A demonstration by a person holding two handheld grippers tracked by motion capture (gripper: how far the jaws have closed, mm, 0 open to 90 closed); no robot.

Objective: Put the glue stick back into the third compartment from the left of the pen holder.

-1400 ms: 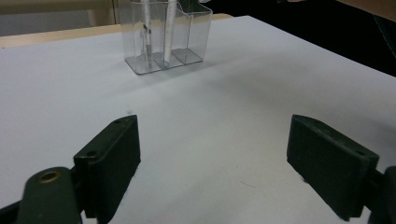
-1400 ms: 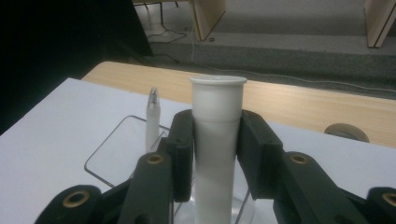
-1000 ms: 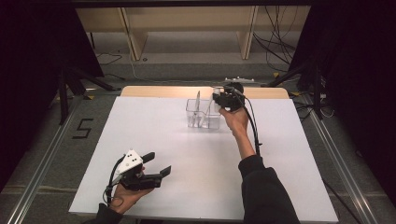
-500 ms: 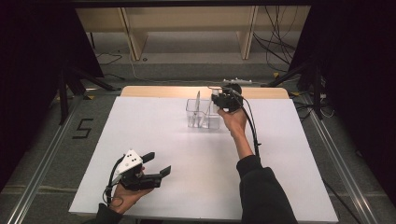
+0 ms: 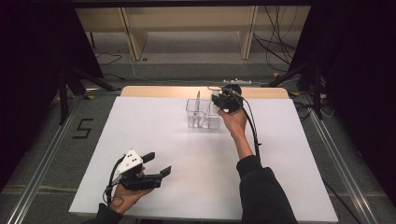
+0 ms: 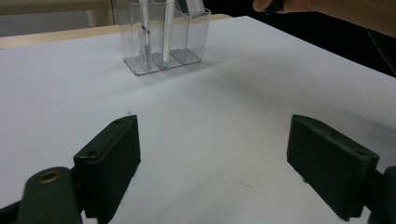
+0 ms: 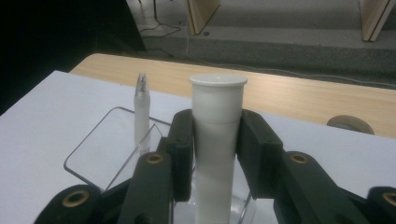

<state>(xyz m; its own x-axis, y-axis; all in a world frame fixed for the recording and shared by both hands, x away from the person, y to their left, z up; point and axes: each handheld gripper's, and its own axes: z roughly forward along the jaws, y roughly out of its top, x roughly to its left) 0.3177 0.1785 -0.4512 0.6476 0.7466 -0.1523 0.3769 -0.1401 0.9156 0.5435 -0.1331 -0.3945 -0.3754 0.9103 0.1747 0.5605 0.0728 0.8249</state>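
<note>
White tube point(image 7: 217, 135): gripped upright in my right gripper point(image 7: 215, 154), over clear organizer point(image 5: 201, 113)
Left gripper point(image 5: 158, 164): my jaws spread, empty

Right gripper point(image 5: 219, 99) over the clear organizer point(image 5: 201, 113) — left gripper point(image 5: 156, 164) well apart.

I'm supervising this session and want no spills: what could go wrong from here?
The right gripper clamps a white cylindrical tube upright over the clear plastic divided organizer. Lowered off-centre, the tube may catch a wall and tip the light organizer. It could also knock the slim white pen standing alongside. The left gripper rests open and far off, so nothing steadies the organizer.
</note>
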